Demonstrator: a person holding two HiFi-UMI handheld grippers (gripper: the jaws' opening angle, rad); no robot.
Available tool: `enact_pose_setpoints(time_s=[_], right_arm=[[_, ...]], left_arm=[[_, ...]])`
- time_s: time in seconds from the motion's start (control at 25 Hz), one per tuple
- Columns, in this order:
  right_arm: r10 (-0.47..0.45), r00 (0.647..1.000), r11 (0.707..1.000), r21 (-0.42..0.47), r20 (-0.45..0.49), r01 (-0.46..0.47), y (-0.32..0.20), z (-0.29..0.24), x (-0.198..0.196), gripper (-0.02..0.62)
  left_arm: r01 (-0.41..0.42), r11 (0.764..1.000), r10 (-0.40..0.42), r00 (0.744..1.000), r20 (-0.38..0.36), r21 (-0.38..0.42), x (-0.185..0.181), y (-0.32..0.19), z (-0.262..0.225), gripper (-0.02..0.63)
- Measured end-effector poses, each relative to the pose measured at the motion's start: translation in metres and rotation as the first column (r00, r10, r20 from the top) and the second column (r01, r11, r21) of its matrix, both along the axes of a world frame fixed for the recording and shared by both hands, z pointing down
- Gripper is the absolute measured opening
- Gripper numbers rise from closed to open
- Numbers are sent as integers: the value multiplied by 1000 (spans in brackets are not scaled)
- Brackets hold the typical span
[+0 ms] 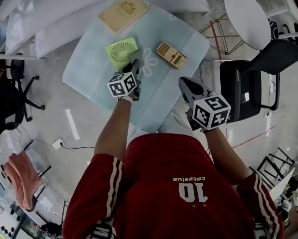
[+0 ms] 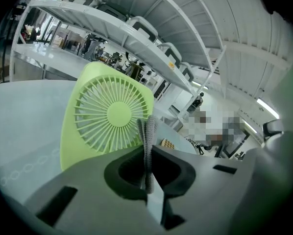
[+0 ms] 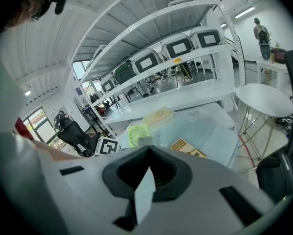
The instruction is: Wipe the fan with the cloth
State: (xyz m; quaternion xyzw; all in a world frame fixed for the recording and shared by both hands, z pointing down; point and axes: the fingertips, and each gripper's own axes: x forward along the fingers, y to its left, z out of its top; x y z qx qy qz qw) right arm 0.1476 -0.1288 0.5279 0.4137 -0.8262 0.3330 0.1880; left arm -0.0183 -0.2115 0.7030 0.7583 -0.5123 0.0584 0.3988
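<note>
White shelves are running along the far side of the room, and a bench under a pale sheet is carrying the task's things. A green fan is sitting near the middle of the bench, its round grille facing the left gripper. A tan book is lying beyond the fan, and a calculator is lying to the fan's right, apart from it.

The left gripper is pinching a strip of grey cloth between closed jaws. The strip is standing up past the tips just in front of the grille, probably so that its free end can be dragged across the ribs. The right gripper is hanging back, well to the fan's right and nearer the person. Its jaws are pressed together on nothing, and it is likely keeping out of the way or waiting to steady the fan.

The person's red shirt is showing the number 10. The word beside that number and the emblem on the book are too small to read.
</note>
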Motion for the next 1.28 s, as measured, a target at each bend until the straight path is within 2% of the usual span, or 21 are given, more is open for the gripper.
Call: enact_pose_setpoints(time_s=[0.52, 1.28], right_arm=[[-16, 1000, 1000, -7, -9, 16, -3, 1, -3, 5], [-31, 999, 1000, -1, -13, 31, -4, 2, -20, 5]], left_arm=[[7, 1000, -7, 1000, 28, 11, -7, -1, 4, 20], [16, 1000, -17, 1000, 20, 9, -22, 3, 7, 20]])
